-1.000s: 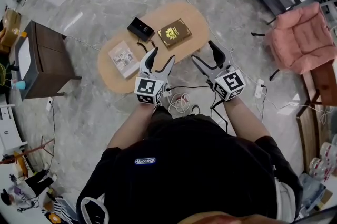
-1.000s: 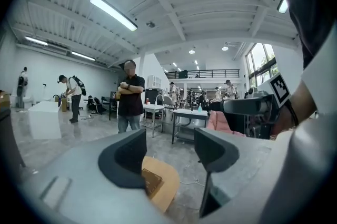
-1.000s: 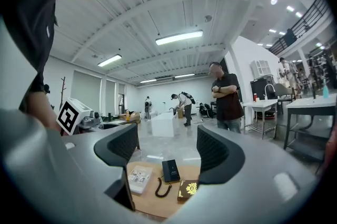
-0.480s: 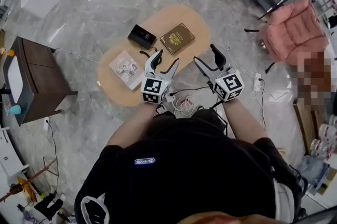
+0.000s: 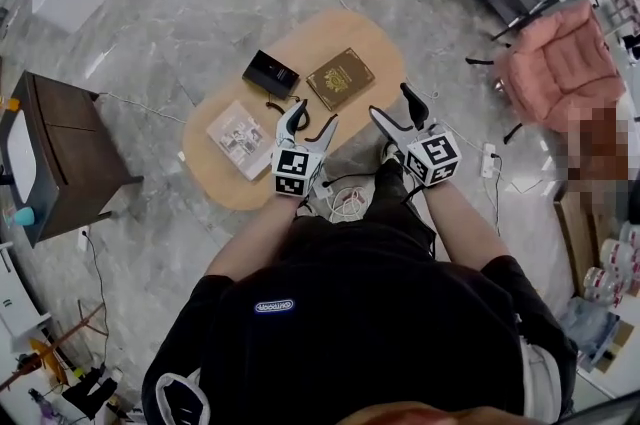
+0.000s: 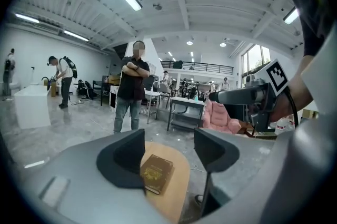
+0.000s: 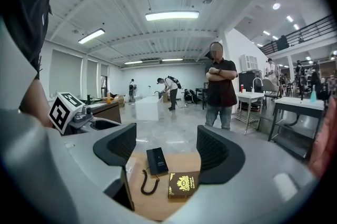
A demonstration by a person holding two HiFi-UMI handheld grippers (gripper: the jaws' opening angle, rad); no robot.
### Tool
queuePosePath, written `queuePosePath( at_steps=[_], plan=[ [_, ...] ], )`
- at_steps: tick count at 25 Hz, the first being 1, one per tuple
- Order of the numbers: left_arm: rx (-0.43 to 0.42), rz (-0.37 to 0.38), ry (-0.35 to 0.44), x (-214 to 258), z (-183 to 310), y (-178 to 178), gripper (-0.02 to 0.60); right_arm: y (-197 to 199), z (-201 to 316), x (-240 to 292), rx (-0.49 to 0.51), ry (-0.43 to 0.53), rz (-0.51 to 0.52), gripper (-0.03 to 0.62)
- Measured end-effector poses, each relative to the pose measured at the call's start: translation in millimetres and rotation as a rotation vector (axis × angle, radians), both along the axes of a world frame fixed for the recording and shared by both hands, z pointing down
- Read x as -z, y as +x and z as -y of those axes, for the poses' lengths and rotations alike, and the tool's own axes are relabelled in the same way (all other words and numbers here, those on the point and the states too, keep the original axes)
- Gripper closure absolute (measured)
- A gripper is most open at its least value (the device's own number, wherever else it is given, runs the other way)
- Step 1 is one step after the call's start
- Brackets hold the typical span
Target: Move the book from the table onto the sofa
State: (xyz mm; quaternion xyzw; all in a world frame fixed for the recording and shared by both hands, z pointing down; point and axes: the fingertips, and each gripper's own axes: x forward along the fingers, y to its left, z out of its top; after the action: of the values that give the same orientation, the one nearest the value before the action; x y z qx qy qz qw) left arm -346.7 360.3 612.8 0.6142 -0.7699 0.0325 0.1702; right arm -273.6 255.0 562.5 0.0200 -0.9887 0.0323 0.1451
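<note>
**Approach to table: both grippers empty**
You have stepped closer in the last second. Left gripper and right gripper, jaws wide apart and holding nothing, now reach the near edge of the oval table. Brown book lies just ahead of both, untouched. Pink sofa stands well beyond the right gripper's outer side. Pickup not begun.

no legible text anywhere

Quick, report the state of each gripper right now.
Left gripper: jaws open, holding nothing.
Right gripper: jaws open, holding nothing.
The book lies on the table, untouched by either.
</note>
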Motion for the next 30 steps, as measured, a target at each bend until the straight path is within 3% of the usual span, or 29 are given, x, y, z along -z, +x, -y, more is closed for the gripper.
queuePosePath(
  at_steps=[4, 12, 17, 25, 30],
  plan=[
    [0.051, 0.000, -0.039, -26.7, 17.2, -10.7, 0.299, -18.3, 26.5, -33.1, 0.072, -0.002, -0.030, 0.204],
    [0.286, -0.030, -0.027, -87.0, 57.4, -42.4, 0.299, -59.8, 93.5, -117.3, 0.192, -0.042, -0.107, 0.205],
    [0.331, -0.062, -0.095, -133.1, 81.9, -56.0, 0.299, -77.3, 121.1, -173.5, 0.265, -0.085, -0.192, 0.204],
    [0.302, -0.043, -0.225, -212.9, 103.5, -77.5, 0.299, -86.6, 144.8, -258.2, 0.234, -0.160, -0.286, 0.204],
    [0.318, -0.130, -0.280, -265.8, 105.9, -79.0, 0.299, -97.9, 148.9, -313.7, 0.251, -0.169, -0.359, 0.203]
  ],
)
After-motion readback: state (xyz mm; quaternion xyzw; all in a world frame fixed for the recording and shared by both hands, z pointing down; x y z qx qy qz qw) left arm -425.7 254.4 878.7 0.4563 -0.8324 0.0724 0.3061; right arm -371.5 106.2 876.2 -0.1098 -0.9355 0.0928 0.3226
